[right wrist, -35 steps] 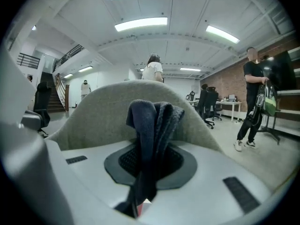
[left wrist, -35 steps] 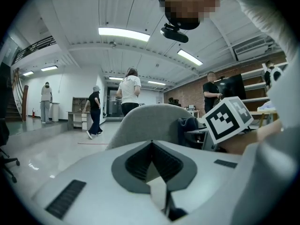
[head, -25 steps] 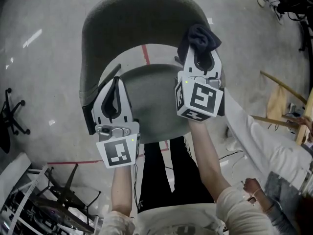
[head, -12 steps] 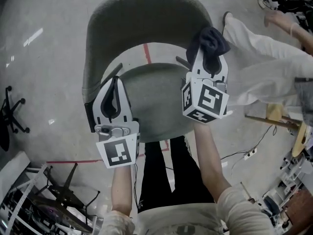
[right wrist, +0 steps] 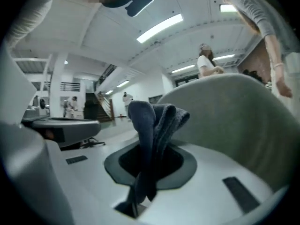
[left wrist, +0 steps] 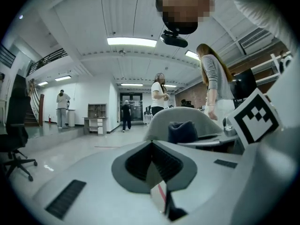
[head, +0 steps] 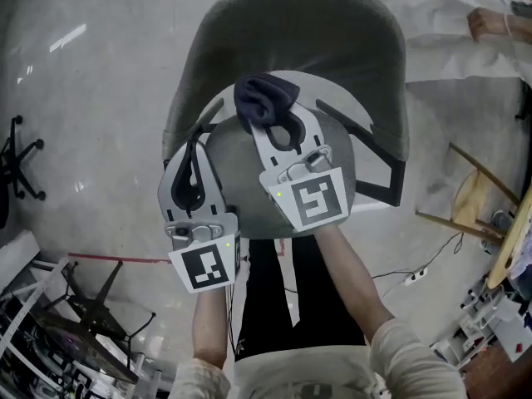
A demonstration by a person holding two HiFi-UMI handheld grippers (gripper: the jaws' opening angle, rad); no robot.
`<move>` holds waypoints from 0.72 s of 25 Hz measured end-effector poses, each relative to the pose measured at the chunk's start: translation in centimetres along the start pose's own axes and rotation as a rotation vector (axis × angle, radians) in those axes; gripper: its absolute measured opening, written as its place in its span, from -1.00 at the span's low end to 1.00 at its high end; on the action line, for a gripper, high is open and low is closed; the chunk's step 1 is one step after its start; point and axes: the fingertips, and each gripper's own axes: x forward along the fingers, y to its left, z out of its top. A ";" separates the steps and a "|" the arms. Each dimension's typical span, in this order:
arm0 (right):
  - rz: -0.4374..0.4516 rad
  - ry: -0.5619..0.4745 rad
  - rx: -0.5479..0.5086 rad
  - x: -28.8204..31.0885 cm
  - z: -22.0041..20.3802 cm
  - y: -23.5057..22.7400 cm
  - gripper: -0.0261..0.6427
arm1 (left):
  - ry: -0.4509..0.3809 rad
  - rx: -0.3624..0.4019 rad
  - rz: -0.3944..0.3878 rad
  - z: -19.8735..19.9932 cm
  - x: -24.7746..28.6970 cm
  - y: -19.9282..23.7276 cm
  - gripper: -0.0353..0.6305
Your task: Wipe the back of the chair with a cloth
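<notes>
My right gripper [head: 279,131] is clamped on the dark cloth [head: 263,98], which bunches above the jaws, over the seat [head: 243,185] and near the inner face of the chair back [head: 307,32]. My left gripper [head: 194,152] has its jaws pressed together on nothing, at the seat's left edge.

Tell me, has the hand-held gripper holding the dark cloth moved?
Yes. The right hand-held gripper and its cloth slid left, from the right end of the chair back towards its middle.
</notes>
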 end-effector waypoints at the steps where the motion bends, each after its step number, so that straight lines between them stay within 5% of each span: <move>1: 0.069 0.009 -0.022 0.9 -0.4 2.1 -0.75 | 0.008 0.002 0.023 -0.3 -0.4 1.2 -0.86; 5: 0.276 0.130 -0.187 3.0 -3.9 8.1 -0.75 | 0.016 -0.022 0.108 -1.5 -1.7 5.4 -0.86; 11: 0.449 0.202 -0.230 3.5 -8.5 11.9 -0.75 | 0.002 -0.017 0.161 -3.0 -4.0 6.5 -0.86; 18: 0.508 0.179 -0.221 4.2 -9.7 13.3 -0.75 | -0.014 -0.048 0.190 -3.3 -5.0 5.5 -0.86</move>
